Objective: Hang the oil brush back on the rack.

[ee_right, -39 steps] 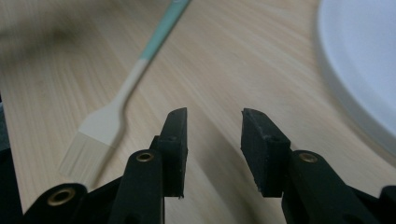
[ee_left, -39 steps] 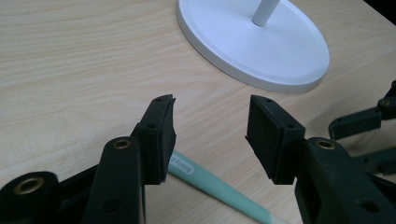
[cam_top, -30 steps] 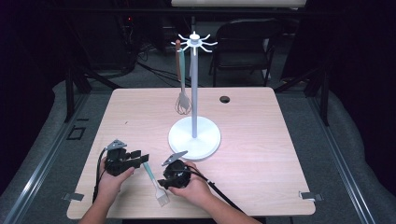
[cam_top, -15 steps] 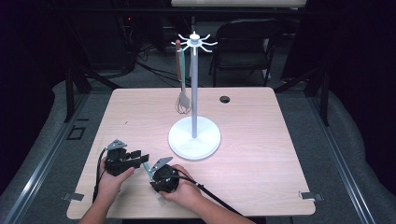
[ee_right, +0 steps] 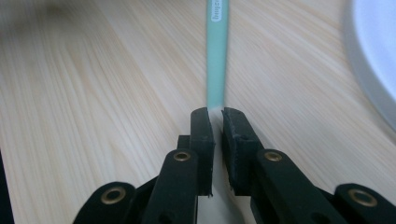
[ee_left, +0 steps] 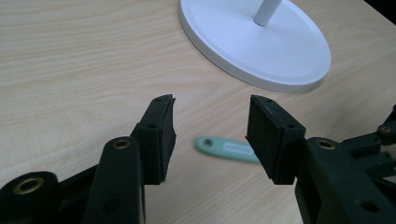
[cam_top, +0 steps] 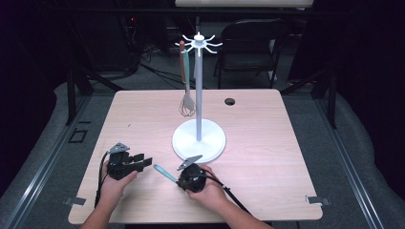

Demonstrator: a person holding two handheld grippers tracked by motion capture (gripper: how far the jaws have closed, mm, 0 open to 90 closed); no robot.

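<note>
teal utensil handle [ee_right: 217, 51] is lying low over the table [cam_top: 286, 143], pinched in my right gripper [ee_right: 215, 114]; my left gripper [ee_left: 210, 126] is gaping beside it. i am judging hanging on the stand [cam_top: 198, 138] outstanding; 1 whisk [cam_top: 187, 106] is already hanging.

Matt pale wood-grain table [cam_top: 267, 143], smooth glossy white stand base [ee_left: 261, 51]
</note>
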